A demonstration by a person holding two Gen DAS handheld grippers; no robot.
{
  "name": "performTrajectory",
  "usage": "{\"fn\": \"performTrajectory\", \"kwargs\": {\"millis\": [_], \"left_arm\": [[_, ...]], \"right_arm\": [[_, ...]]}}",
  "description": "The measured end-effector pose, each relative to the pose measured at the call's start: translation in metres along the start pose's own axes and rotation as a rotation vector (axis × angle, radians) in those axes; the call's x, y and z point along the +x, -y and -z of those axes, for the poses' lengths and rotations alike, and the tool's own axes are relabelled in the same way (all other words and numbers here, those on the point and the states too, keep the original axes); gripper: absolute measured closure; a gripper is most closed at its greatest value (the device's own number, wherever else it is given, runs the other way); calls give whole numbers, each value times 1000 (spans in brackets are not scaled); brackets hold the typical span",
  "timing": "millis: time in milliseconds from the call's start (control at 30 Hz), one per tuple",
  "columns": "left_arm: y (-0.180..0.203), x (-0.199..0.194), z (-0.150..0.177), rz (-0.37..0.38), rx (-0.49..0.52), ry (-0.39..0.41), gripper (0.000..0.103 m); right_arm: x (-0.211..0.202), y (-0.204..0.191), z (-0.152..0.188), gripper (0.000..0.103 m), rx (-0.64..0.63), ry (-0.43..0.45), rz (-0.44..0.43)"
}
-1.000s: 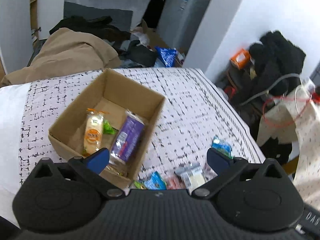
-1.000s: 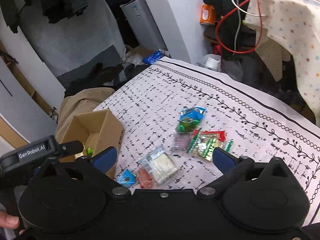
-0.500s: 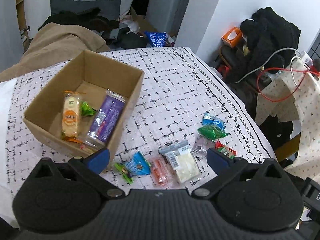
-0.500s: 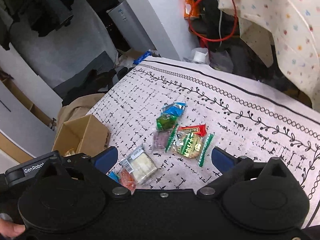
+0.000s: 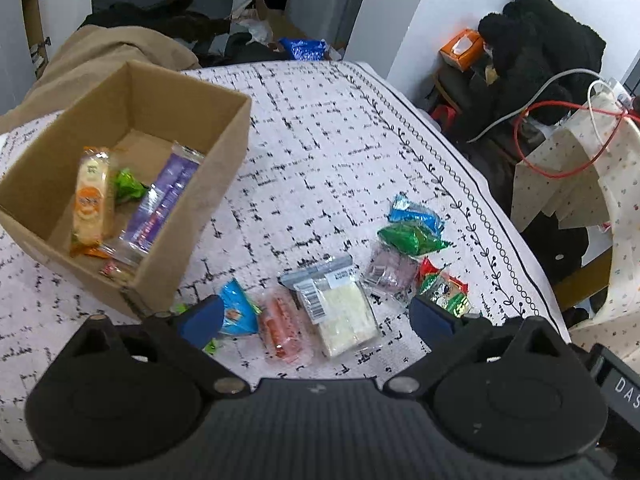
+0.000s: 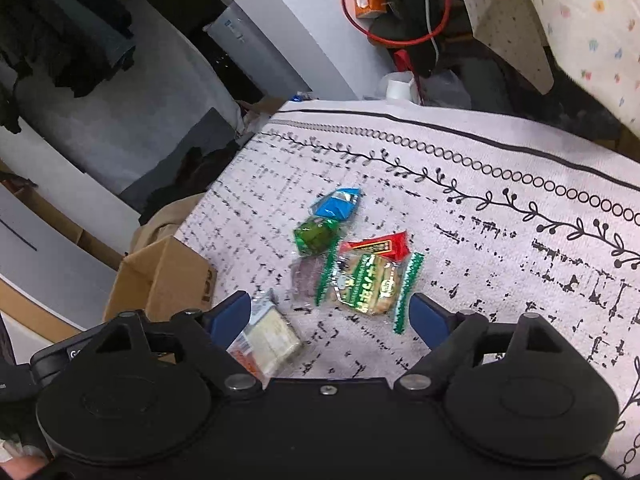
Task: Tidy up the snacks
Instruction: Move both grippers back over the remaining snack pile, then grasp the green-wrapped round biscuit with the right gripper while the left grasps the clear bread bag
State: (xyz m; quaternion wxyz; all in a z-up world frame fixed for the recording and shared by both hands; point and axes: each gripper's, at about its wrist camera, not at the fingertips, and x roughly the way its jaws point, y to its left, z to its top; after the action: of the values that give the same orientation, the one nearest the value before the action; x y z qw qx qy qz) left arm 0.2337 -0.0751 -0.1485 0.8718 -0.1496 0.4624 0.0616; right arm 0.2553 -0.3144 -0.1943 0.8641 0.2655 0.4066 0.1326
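A cardboard box (image 5: 224, 128) stands on the patterned cloth at the left and holds a yellow cracker pack (image 5: 91, 200), a green candy (image 5: 128, 190) and a purple bar (image 5: 164, 204). Loose snacks lie to its right: a white clear pack (image 5: 340, 312), an orange sausage (image 5: 280, 328), blue (image 5: 414, 214) and green (image 5: 408, 238) wrappers. My left gripper (image 5: 316, 316) is open and empty above the white pack. My right gripper (image 6: 330, 316) is open and empty over a green-striped cracker pack (image 6: 368, 284); the box (image 6: 164, 280) is at its left.
The table cloth (image 5: 320, 128) ends at a bordered edge (image 6: 520, 168) on the right. Beyond it are black clothing (image 5: 540, 52), red and white cables (image 5: 560, 120), an orange tissue box (image 5: 462, 46) and a spotted cloth (image 6: 580, 20). A tan coat (image 5: 108, 52) lies behind the box.
Both grippers have moved closer over the loose snacks. The box has shifted left in both views. Both stay open and empty.
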Motion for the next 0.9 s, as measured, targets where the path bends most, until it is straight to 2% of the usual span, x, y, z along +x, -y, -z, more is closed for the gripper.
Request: {"fn": "performTrajectory", "kwargs": {"millis": [167, 300, 667, 900], "left_arm": [[6, 18, 3, -15, -7, -20, 8], [9, 33, 6, -27, -21, -38, 12], [16, 64, 7, -46, -63, -63, 21], [19, 73, 6, -90, -41, -47, 21]], "right_arm": [[19, 15, 0, 17, 42, -48, -5], [34, 25, 1, 23, 70, -79, -21], [59, 44, -2, 28, 130, -113, -42], [67, 50, -5, 31, 154, -105, -67]]}}
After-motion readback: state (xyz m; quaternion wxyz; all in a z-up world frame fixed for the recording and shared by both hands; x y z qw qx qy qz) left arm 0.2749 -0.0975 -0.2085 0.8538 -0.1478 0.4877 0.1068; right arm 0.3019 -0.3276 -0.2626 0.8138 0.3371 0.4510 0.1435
